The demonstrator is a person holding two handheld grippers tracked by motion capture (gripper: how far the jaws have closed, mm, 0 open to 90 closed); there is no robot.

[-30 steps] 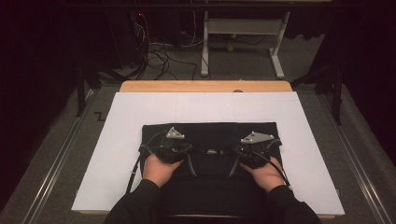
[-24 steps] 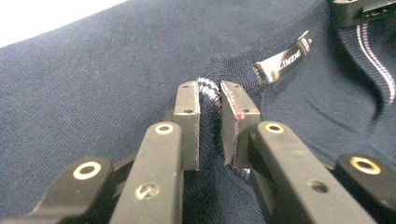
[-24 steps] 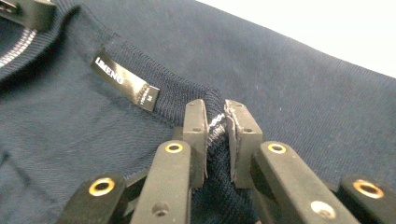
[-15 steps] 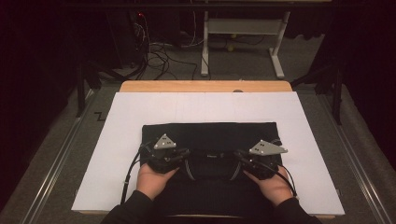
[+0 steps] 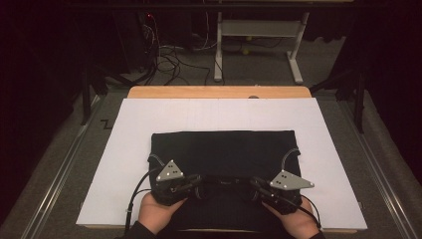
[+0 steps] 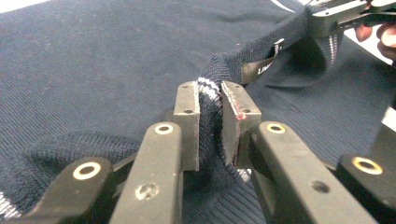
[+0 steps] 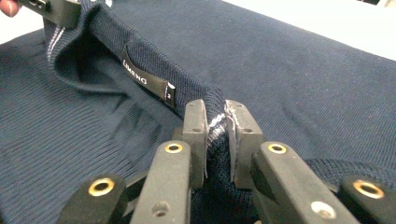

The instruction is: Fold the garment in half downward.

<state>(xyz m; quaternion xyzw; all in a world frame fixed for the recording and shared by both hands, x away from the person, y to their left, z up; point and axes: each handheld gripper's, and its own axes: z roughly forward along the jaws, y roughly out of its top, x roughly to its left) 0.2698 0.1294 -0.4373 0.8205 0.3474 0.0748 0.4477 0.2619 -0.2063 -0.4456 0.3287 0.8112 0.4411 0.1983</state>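
A wooden table carries the work, its bare light-brown edge showing along the 12 o'clock side. A large white sheet covers nearly all of the tabletop, reaching close to the edges at 3, 6 and 9 o'clock. Directly on that sheet, from its middle toward 6 o'clock, lies a dark navy knitted sweater, spread flat, its straight folded edge facing 12 o'clock and its collar end toward 6 o'clock
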